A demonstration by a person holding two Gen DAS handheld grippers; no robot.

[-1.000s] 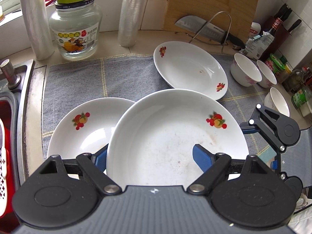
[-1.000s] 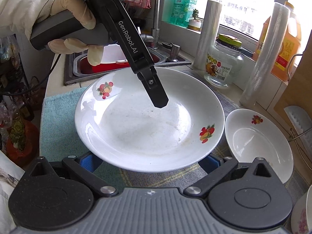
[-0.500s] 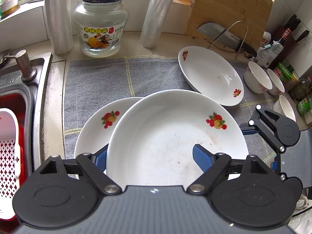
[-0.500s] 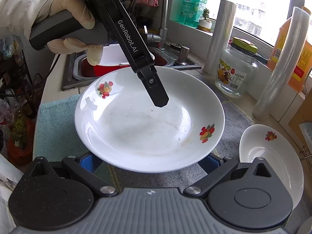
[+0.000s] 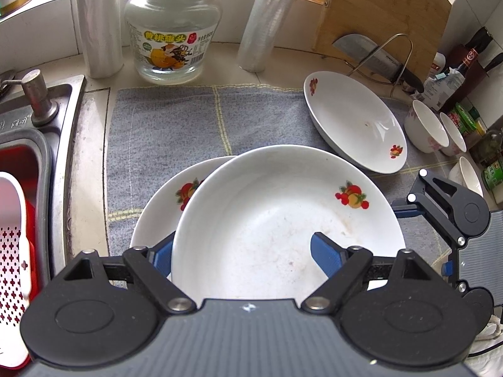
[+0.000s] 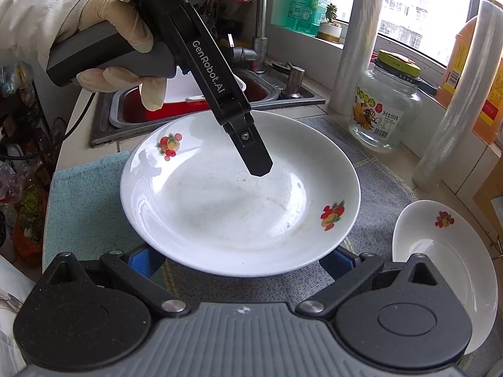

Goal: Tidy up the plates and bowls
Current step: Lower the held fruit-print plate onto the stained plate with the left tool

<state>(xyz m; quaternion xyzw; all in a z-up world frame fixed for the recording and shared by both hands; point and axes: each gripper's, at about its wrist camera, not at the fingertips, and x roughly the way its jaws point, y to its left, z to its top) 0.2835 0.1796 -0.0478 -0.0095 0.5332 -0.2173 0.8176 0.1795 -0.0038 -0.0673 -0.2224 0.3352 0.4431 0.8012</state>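
A white plate with fruit prints (image 5: 283, 220) (image 6: 220, 204) hangs over the grey mat, carried by both grippers. My left gripper (image 5: 242, 256) is shut on its rim, with one blue pad inside the dish and the other outside. In the right wrist view its upper fingertip (image 6: 259, 165) rests inside the plate. My right gripper (image 6: 240, 260) (image 5: 446, 207) holds the opposite edge, its fingertips hidden beneath the plate. A second matching plate (image 5: 163, 201) lies on the mat, partly under the carried one. A third plate (image 5: 355, 122) (image 6: 446, 251) lies farther right, and three small bowls (image 5: 426, 130) stand beyond it.
The grey mat (image 5: 176, 132) covers the counter. A sink (image 5: 31, 144) with a red basin lies to the left. A glass jar (image 5: 173, 31), two wrap rolls (image 5: 99, 22), a cleaver on a wire rack (image 5: 377, 56) and a cutting board (image 5: 383, 9) line the back. A gloved hand (image 6: 110, 31) holds the left gripper.
Both grippers have carried the plate left toward the sink side. It now covers more of the plate lying on the mat. Neither grip has changed.
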